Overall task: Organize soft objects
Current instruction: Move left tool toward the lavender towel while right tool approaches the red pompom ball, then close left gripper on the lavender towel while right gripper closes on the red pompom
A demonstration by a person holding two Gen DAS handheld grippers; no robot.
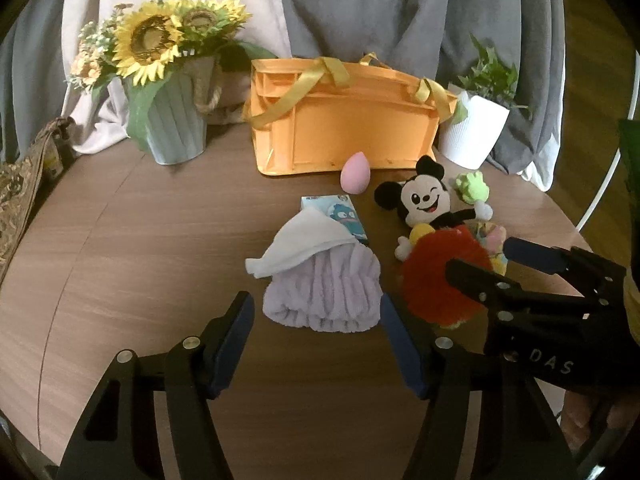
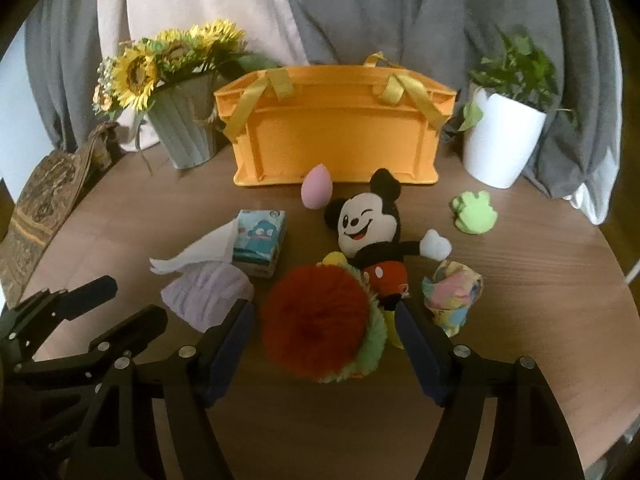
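Wooden table (image 2: 520, 320) still held every soft thing in front of the orange bin (image 2: 336, 140), namely towel (image 1: 324, 292), pompom (image 2: 316, 320), Mickey (image 2: 370, 232), sponge (image 2: 316, 190) and frog (image 2: 474, 212), so nothing looked sorted, both left gripper (image 1: 318, 344) and right gripper (image 2: 324, 344) wide open and empty.

This looks like a home living space. A round wooden counter (image 2: 520, 300) carries a sunflower bouquet (image 2: 136, 72) in a grey pot, a green plant in a white pot (image 2: 500, 140) and soft toys like a mouse plush (image 2: 368, 224); grey curtains (image 2: 400, 12) hang behind.
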